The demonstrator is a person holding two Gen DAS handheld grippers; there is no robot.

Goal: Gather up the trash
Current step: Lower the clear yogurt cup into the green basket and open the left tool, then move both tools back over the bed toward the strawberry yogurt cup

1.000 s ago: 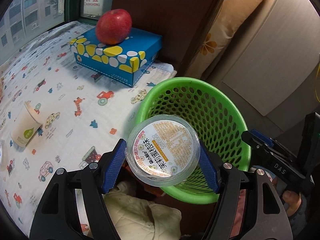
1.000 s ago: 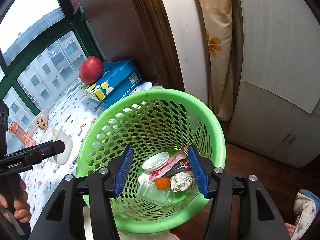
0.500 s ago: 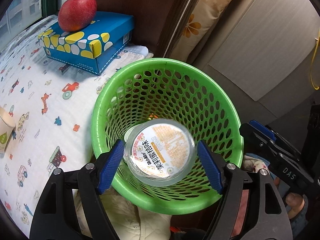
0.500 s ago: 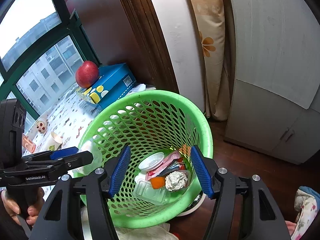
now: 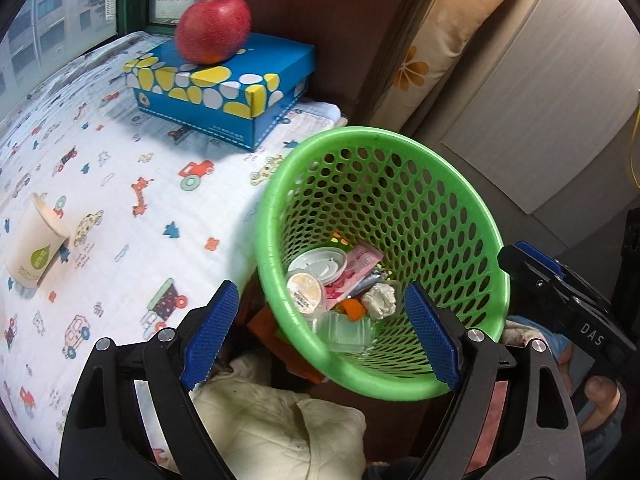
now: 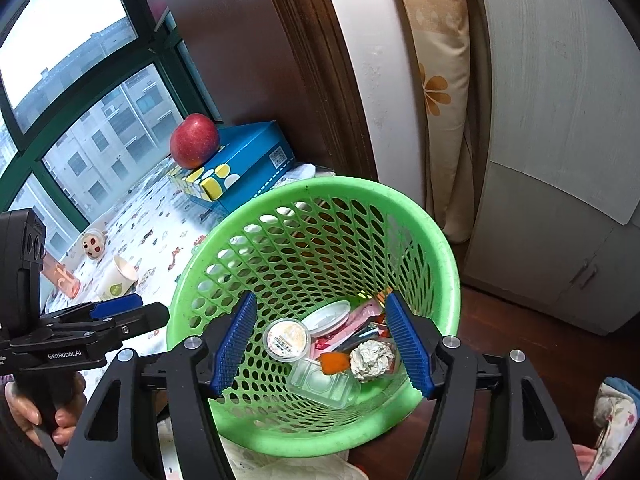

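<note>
Dropped: cup (image 5: 305, 293) now lies in the basket (image 5: 280, 216); left hand-held gripper (image 5: 320, 332) opening, empty; right hand-held gripper (image 6: 320, 344) opening, empty.

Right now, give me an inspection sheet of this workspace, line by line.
Surface: white quilted cloth printed with small cars, spread beside the window.
Job's things: green perforated plastic basket holding a round clear lidded cup with a printed label, a white round lid, a pink wrapper, a crumpled foil ball and a clear plastic tray; a tipped paper cup lies on the cloth.
Clutter: red apple on a blue box with yellow and white spots; small doll head.
Grippers: left tool opening, nothing between its pads; right tool opening, empty, above the basket.
Cables: nothing seen.
Surroundings: window, floral curtain, pale cabinet.
</note>
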